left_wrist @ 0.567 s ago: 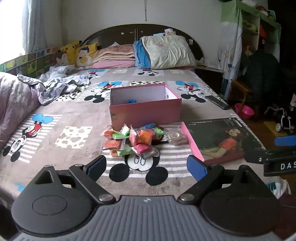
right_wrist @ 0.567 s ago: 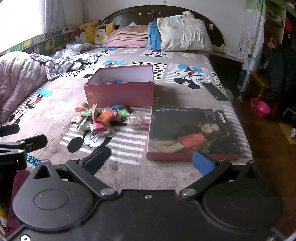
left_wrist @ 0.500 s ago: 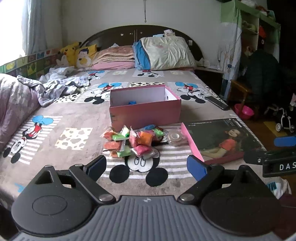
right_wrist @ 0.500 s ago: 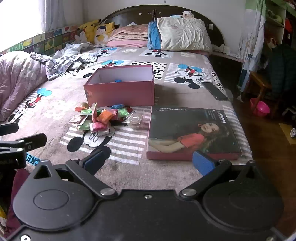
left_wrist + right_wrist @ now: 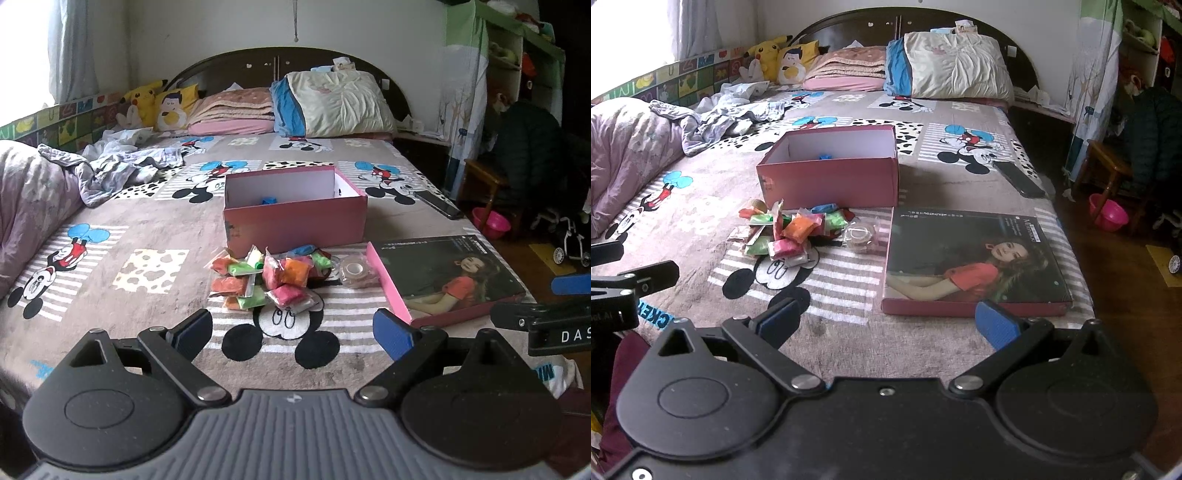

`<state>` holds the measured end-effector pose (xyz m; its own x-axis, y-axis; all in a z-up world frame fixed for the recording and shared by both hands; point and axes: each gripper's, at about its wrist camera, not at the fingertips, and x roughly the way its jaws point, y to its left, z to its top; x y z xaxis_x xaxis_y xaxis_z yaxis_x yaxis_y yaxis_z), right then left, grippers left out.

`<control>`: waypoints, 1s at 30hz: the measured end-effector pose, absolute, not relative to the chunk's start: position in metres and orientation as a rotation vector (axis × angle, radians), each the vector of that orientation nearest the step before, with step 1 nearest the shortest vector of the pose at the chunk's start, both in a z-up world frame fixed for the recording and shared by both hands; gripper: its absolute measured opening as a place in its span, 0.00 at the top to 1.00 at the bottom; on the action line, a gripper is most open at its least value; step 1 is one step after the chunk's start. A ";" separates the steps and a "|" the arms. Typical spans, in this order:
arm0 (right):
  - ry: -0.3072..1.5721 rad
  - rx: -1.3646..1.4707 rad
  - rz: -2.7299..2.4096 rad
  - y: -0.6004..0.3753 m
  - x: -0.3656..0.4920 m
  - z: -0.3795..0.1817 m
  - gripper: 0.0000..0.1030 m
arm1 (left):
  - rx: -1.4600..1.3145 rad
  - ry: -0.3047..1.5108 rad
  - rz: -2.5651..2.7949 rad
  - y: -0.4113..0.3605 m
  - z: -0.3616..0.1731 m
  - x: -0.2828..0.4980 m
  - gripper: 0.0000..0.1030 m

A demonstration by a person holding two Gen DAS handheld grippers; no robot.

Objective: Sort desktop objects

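Observation:
A heap of small coloured packets lies on the bedspread in front of an open pink box. One blue item shows inside the box. A roll of clear tape sits right of the heap. A flat pink box lid with a printed picture lies further right. My left gripper hangs open over the near bedspread, well short of the heap. My right gripper is open too, near the lid's front edge, with nothing between its fingers.
A dark phone lies near the bed's right edge. Crumpled clothes and a purple quilt cover the left side. Pillows and a folded blanket are stacked at the headboard. A stool and a pink basin stand on the floor at right.

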<state>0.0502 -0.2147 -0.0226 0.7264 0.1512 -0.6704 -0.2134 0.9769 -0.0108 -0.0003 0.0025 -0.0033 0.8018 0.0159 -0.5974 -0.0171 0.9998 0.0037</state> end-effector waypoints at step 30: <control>0.743 -0.111 0.217 -0.210 0.052 -0.025 0.01 | -0.011 0.652 0.014 0.008 -0.006 0.001 0.09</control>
